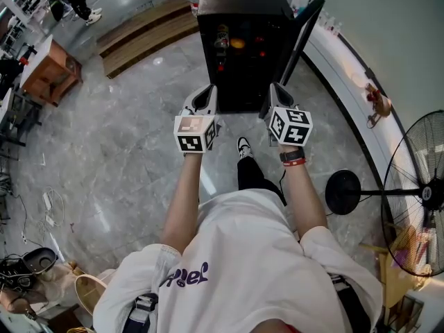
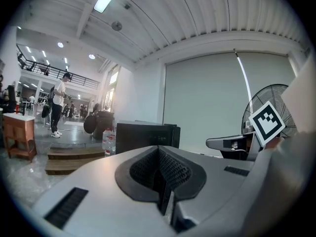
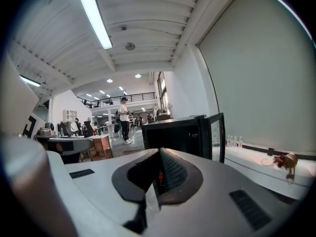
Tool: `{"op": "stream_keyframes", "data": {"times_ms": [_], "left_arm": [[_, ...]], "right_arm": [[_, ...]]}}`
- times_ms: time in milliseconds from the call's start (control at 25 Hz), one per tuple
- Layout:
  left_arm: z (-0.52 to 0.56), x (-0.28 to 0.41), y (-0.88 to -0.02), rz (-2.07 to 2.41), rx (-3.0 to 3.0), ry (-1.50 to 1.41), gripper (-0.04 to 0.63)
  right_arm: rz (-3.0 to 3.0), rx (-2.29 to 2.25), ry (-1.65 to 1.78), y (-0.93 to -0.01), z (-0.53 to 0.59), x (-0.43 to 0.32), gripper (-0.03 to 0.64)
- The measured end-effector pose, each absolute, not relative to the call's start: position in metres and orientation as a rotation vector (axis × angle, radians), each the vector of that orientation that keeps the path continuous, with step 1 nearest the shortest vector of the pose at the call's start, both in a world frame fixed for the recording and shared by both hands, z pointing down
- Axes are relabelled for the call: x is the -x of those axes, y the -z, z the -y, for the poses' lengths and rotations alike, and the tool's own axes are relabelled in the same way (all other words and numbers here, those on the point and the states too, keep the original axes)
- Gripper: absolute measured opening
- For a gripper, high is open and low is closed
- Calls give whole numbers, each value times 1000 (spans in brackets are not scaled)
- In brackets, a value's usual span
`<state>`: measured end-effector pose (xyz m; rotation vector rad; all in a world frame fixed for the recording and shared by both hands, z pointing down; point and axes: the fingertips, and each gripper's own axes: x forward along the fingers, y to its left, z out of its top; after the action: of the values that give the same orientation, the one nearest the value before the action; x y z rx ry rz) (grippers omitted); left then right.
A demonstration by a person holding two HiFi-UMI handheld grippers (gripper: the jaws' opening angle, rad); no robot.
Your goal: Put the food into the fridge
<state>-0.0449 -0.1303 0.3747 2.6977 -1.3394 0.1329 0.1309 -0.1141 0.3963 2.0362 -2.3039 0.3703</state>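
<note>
The fridge (image 1: 239, 47) is black and stands on the grey floor (image 1: 125, 137), right in front of the person. Its door (image 1: 302, 37) is swung open to the right side. It is dark inside. The food (image 1: 237, 44) in there shows only as small spots: one orange, a few red, and a dark bottle shape. I cannot tell what each one is. The top of the fridge is cut off by the edge of the head view. In the right gripper view only a tiny red dot shows past the tip of the tool, and the rest of the inside is black. In the left gripper view the fridge shows only as a dark box, and its inside is hidden.

The left tool (image 1: 206, 94) is held out level in front of the fridge, not touching it. Its two jaws are pressed together (image 2: 160, 177), and there is nothing between them.

The right tool (image 1: 275, 92) is beside it, near the open door but apart from it. Its jaws are pressed together too (image 3: 157, 174), and it carries nothing.

A big fan (image 1: 423, 193) stands off to the right and is partly cut off by the edge.
</note>
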Motion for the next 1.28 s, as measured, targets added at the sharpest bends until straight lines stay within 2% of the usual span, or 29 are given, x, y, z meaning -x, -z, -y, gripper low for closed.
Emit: {"op": "stream_keyframes", "data": {"times_ms": [1280], "left_arm": [[135,49,-375,1356,-2707,-139,17]], "right_arm": [[2298,-2078,-336,-384,115,-130,14]]}}
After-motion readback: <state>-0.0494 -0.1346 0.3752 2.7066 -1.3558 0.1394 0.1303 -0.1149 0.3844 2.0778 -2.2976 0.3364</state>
